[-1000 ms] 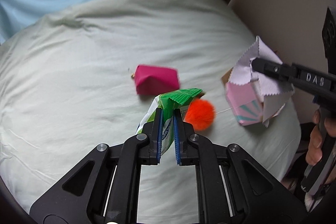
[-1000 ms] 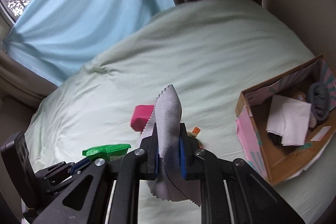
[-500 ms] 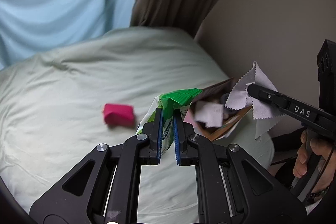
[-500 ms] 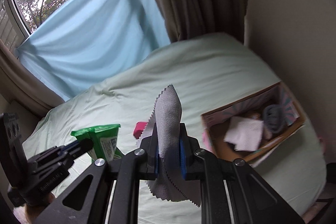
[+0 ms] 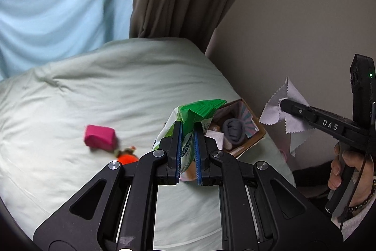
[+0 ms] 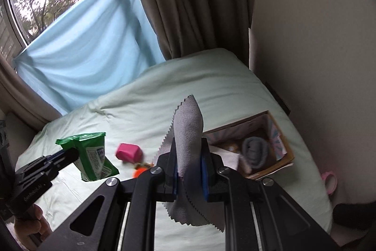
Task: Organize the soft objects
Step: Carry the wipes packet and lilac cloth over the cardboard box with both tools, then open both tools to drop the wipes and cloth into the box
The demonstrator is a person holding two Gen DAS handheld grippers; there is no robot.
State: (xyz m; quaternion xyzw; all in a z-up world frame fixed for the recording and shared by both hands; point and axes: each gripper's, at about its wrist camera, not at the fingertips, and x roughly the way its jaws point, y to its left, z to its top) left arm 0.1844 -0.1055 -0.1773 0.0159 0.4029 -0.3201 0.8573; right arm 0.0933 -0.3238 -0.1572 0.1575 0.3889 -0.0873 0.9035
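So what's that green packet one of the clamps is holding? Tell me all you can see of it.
The green packet is a soft, crinkly plastic pack, green with a white printed label, its top seam crimped and zigzag-cut. It looks like a wipes or tissue pack, though the print is unreadable. The left gripper pinches it between blue-padded fingers, holding it in the air above the bed, touching nothing else.

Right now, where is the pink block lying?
The pink block lies on the pale green bed, left of the cardboard box in both views, beside a small orange toy.
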